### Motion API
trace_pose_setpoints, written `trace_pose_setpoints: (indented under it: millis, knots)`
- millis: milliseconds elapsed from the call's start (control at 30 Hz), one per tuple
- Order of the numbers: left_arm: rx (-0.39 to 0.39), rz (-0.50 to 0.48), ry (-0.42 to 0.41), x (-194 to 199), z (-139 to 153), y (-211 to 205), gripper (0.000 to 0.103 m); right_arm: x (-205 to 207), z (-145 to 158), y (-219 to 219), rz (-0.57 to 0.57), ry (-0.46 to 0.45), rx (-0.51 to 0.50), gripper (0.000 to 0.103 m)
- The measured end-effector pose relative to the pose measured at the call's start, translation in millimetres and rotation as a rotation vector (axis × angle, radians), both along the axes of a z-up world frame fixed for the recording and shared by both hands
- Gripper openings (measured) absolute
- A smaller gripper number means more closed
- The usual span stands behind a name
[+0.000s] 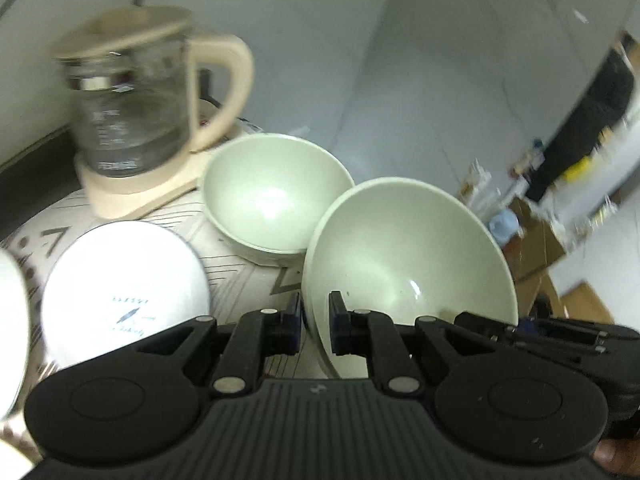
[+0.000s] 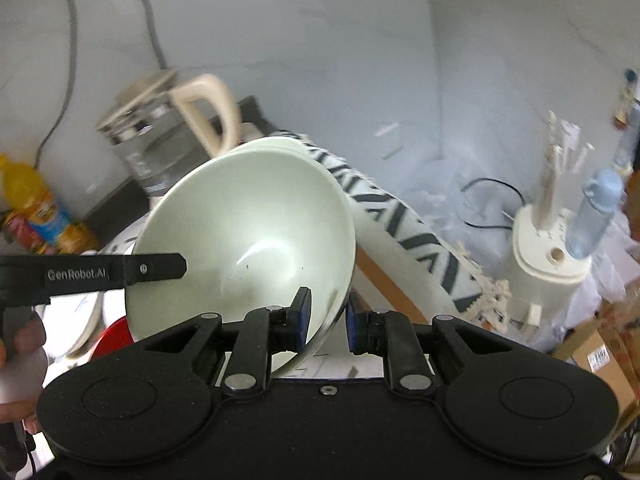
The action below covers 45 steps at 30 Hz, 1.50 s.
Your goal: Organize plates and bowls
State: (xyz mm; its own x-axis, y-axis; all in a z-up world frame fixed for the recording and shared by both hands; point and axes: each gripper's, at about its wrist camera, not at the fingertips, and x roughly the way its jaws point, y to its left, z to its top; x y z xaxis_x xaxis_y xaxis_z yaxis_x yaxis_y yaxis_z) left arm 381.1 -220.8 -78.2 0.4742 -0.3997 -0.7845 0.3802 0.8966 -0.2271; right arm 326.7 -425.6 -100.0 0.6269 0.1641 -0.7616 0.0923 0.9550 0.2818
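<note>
Pale-green bowl [image 2: 248, 232] rim pinched by both tongs, left [image 1: 314, 322] and right [image 2: 328, 320] | second bowl [image 1: 272, 196] just beside

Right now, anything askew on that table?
One pale green bowl is tipped steeply on its side, its rim pinched by both the left claw and right claw. The second green bowl sits upright.

I see a patterned cloth [image 1: 224, 280] covering the table: kettle [image 1: 132, 120], green bowl [image 1: 272, 196], white plate [image 1: 124, 292] on it.
</note>
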Motion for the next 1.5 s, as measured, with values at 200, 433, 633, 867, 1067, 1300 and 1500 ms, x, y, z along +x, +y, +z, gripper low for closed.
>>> trace_pose_setpoints:
  millis: [200,433,633,867,1067,1300,1500]
  knots:
    - [0.003,0.100,-0.034,-19,18,15,0.012,0,12,7,0.084,-0.043,0.020,0.018]
    - [0.002,0.204,-0.053,-42,29,32,0.012,-4,19,22,0.180,-0.069,0.035,0.018]
    - [0.011,0.288,-0.044,-62,28,46,0.012,-9,20,37,0.251,-0.072,0.055,0.018]
    - [0.031,0.360,-0.010,-83,19,64,0.012,-14,14,53,0.319,-0.044,0.075,0.019]
    - [0.040,0.397,0.019,-96,13,74,0.012,-16,8,64,0.363,-0.024,0.072,0.019]
    - [0.052,0.426,0.079,-104,-4,84,0.013,-16,3,76,0.392,-0.010,0.061,0.020]
    - [0.054,0.435,0.117,-104,-18,90,0.013,-15,-3,87,0.412,0.006,0.031,0.020]
